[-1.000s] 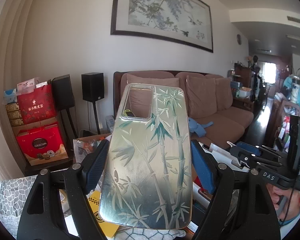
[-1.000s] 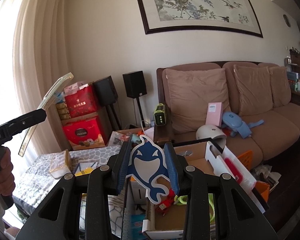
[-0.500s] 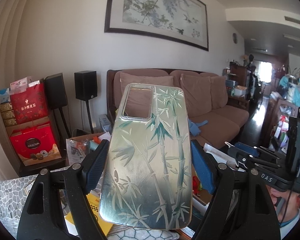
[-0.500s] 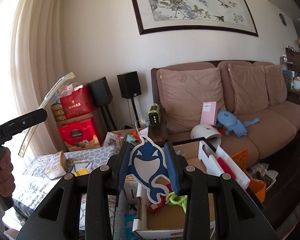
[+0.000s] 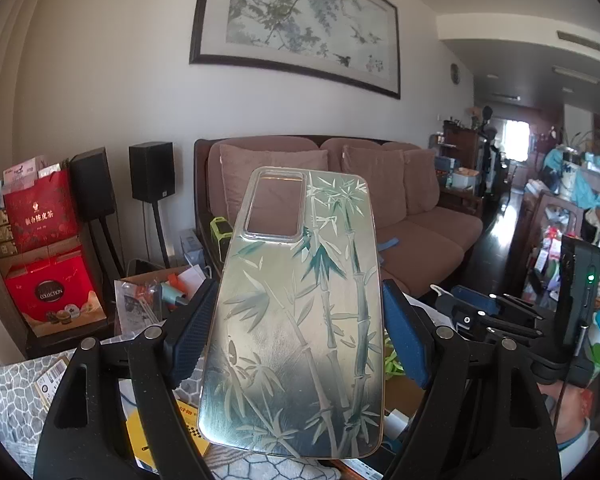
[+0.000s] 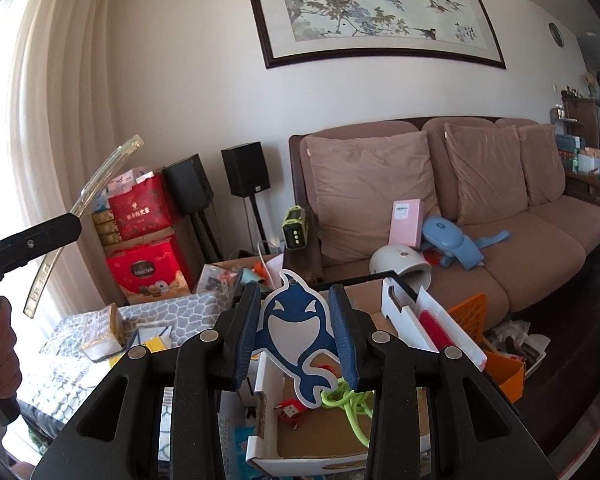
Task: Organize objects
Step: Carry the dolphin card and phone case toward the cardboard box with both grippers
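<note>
A clear phone case point(image 5: 300, 272) printed with green bamboo stands upright between the blue pads of my left gripper point(image 5: 298, 332), which is shut on its two long edges. The right wrist view shows the same case edge-on point(image 6: 88, 196) at the far left, held by the left gripper point(image 6: 32, 240). A flat blue and white whale-shaped tag point(image 6: 298, 332) sits upright in my right gripper point(image 6: 296, 320), which is shut on it. That right gripper point(image 5: 496, 312) also shows at the right of the left wrist view, beside the case.
Below the right gripper lies an open cardboard box point(image 6: 300, 462) with a green cord point(image 6: 348, 404) and small red parts. A grey pebble-patterned table point(image 6: 180, 308) carries small boxes. Behind are a brown sofa point(image 6: 540, 232), speakers point(image 6: 246, 168) and red gift boxes point(image 6: 148, 272).
The left gripper has swung a little to the right with the case, so the room slides left in its view. The right gripper stays about where it was. Both grips are unchanged.
</note>
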`<state>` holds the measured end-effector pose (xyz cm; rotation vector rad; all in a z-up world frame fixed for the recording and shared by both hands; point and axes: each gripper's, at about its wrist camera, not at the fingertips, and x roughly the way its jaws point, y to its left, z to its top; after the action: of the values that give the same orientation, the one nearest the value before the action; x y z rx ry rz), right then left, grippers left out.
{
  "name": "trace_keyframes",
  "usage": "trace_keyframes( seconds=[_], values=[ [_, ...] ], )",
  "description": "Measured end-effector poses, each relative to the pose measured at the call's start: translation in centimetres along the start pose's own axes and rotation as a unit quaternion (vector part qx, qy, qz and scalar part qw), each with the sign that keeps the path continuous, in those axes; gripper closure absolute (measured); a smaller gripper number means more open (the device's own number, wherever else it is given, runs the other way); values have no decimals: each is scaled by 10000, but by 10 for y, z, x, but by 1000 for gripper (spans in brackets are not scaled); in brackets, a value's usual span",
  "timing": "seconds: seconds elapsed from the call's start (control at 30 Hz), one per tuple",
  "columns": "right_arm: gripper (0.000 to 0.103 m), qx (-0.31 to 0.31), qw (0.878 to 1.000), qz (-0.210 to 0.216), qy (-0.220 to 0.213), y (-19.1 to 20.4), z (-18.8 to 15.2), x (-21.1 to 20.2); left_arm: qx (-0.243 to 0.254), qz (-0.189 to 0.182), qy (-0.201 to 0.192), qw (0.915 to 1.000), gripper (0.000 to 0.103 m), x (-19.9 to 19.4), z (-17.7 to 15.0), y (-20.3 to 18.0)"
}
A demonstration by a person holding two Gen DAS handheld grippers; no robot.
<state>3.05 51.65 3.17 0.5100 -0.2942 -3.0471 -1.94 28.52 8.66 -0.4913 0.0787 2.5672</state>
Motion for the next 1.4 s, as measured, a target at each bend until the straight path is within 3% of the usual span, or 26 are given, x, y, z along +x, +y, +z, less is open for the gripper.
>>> trace_keyframes(
  seconds=[0.63, 1.4],
  values=[
    [68, 171, 9998, -67, 52, -12, -1, 1, 55, -58, -135, 9999, 26, -5, 7, -13],
    [68, 305, 9991, -229, 164, -18, 1, 0, 41, -134, -36, 9999, 25, 14, 9, -26]
  ],
)
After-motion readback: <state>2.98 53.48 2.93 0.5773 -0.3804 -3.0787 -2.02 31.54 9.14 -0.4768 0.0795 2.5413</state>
